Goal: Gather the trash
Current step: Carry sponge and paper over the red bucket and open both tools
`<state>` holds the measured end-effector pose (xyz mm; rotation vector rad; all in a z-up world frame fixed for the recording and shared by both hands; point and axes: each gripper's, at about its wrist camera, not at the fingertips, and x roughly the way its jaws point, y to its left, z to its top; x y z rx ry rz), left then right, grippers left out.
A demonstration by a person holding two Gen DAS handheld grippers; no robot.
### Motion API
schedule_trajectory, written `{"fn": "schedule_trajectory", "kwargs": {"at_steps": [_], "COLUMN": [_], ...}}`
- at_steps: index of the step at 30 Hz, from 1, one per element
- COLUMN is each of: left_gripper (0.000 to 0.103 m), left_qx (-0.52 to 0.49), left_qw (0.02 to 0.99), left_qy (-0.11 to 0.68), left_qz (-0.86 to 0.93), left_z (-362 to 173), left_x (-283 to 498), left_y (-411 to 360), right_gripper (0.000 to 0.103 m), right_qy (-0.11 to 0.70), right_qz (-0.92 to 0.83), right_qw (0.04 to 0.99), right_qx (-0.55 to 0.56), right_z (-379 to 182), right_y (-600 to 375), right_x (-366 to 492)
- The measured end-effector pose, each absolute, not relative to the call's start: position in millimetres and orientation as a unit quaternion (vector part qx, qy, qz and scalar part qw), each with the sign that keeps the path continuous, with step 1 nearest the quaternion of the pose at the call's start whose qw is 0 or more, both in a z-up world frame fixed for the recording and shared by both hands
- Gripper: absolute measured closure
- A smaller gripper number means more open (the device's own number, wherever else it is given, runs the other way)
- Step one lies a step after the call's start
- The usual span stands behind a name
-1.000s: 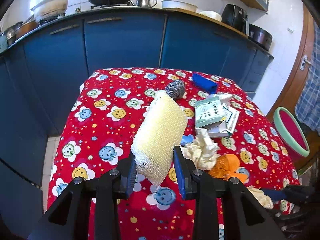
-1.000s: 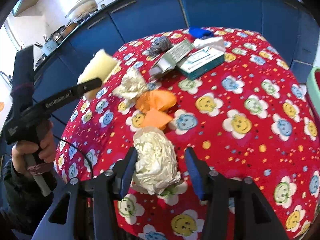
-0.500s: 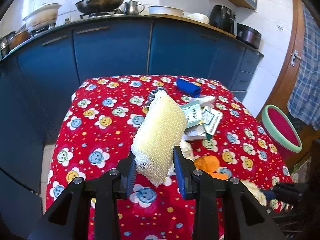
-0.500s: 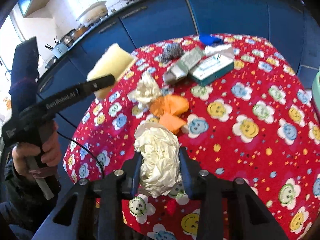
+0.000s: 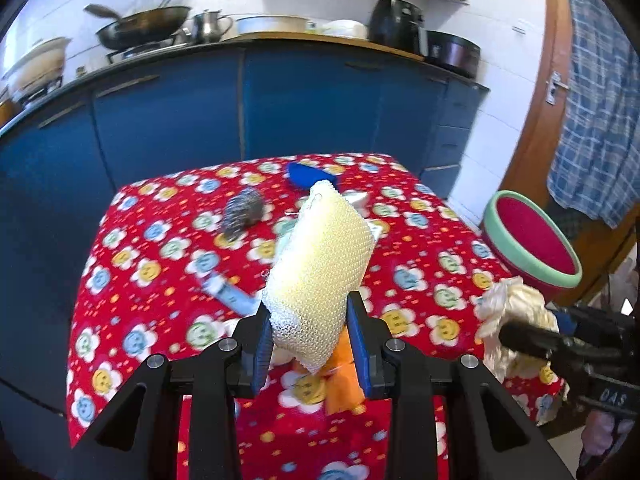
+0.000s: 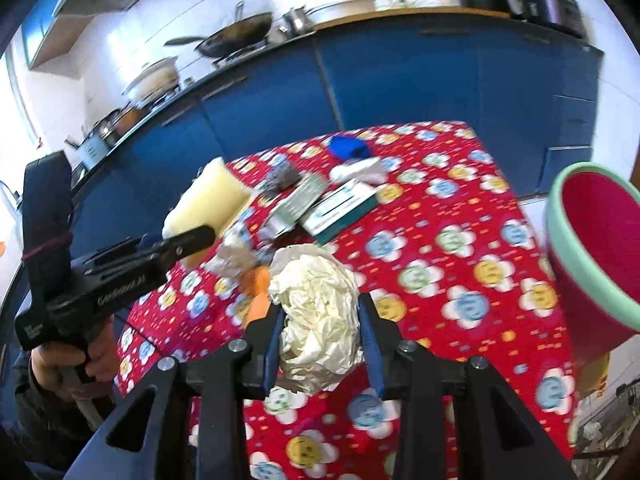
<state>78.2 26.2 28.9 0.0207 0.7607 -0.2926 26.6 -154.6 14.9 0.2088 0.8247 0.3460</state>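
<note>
From the left wrist view, the left tool (image 5: 313,336) is clenched on a yellow mesh sponge (image 5: 320,276), which stands tilted up out of its blue pads, held clear above the worktop (image 5: 132,280) with its red smiley-flower cloth. On the cloth lie a steel wool scrubber (image 5: 242,216), a blue object (image 5: 306,174) at the far edge and orange scraps (image 5: 344,384) just under the tool. At the right, the right tool (image 5: 520,330) carries a pale wad, with a pink bin with a green rim (image 5: 532,248) beyond the worktop's edge.

From the right wrist view, the right tool (image 6: 322,346) grips a crumpled ball of cream paper (image 6: 318,312) between its pads, lifted off the cloth. A teal-and-white carton (image 6: 344,210) and a flattened box (image 6: 298,204) rest further back. A hand (image 6: 68,364) holds the left tool with the sponge at the left; the bin stands close at the right.
</note>
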Motion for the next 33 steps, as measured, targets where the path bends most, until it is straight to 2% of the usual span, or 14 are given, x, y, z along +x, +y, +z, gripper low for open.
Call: {"fn": "schedule_trajectory", "kwargs": {"at_steps": [19,33], "left_gripper": [0.068,0.068], "left_qx": [0.032,0.049], "left_qw": [0.890,0.859], "left_qy": [0.377,0.398], "left_qz": [-0.253,-0.320], "left_z": [37.5,21.1], "left_x": [106.5,128.7], "left_y": [-109.4,-220.8], "right_gripper": [0.065,0.065], "right_qy": [0.358,0.359], "right_qz": [0.015,-0.083], "right_qw": [0.923,0.917], "right_qx": [0.141,0.152], "right_z": [29.9,15.5], "right_y": [-278.3,-362.9], "right_x": [31.9,48.9]}}
